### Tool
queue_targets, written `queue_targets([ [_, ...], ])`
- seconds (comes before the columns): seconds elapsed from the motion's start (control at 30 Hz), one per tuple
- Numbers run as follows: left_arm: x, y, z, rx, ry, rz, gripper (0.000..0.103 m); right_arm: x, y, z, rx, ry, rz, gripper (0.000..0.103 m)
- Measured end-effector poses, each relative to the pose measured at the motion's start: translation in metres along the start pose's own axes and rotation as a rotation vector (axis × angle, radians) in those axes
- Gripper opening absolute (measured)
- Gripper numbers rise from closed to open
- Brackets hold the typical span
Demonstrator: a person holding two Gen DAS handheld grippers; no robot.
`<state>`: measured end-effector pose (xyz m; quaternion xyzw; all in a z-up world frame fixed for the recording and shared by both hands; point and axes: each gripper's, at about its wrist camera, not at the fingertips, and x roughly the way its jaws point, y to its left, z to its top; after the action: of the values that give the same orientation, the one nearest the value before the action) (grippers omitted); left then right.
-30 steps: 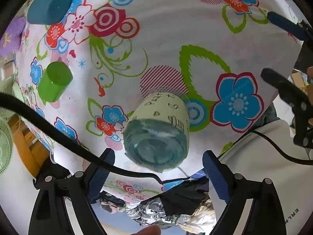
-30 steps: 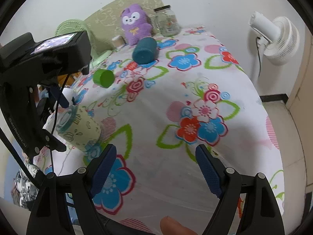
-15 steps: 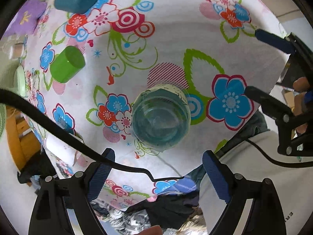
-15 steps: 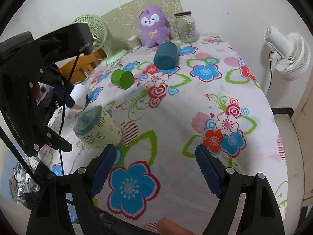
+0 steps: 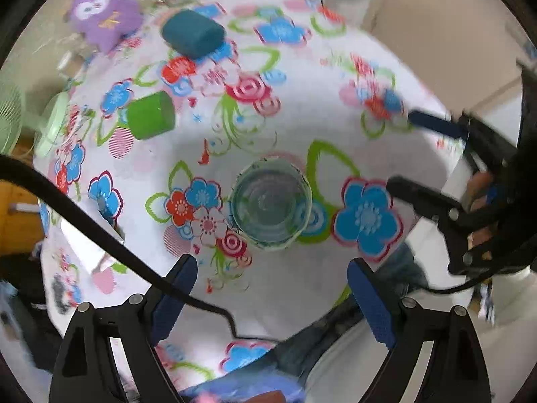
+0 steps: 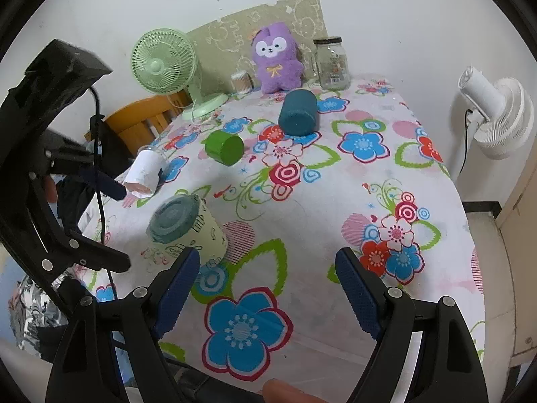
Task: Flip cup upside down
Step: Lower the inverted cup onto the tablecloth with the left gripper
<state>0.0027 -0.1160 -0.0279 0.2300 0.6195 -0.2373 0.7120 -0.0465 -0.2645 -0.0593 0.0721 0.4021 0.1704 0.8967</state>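
cup (image 5: 271, 207) at 12 o'clock of left tongs (image 5: 270, 297), likely light, crushable paper | grip mid-wall gently | both tongs agape, empty; right tongs (image 6: 265, 287)

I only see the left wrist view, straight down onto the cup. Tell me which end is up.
Observer: In the right wrist view the cup stands on the tablecloth with its teal end up.
Operator: Now describe its side wall; I get none of it from above.
Observer: The wall is pale green with dark doodles printed on it.
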Motion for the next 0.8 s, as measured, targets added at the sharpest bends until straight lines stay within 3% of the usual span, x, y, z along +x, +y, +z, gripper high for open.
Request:
queue_targets([
  [0.37, -0.038, 0.02, -0.049, -0.261, -0.434, 0.03, 0.092, -0.002, 0.033, 0.008, -0.07, -0.023, -0.033, 0.085],
  [0.57, -0.06, 0.03, -0.076, -0.387, -0.592, 0.063, 0.093, -0.004, 0.05, 0.011, -0.101, -0.034, -0.046, 0.085],
  [0.8, -0.063, 0.032, -0.1, -0.503, -0.68, 0.17, 0.094, -0.005, 0.06, 0.011, -0.104, -0.042, -0.083, 0.085],
])
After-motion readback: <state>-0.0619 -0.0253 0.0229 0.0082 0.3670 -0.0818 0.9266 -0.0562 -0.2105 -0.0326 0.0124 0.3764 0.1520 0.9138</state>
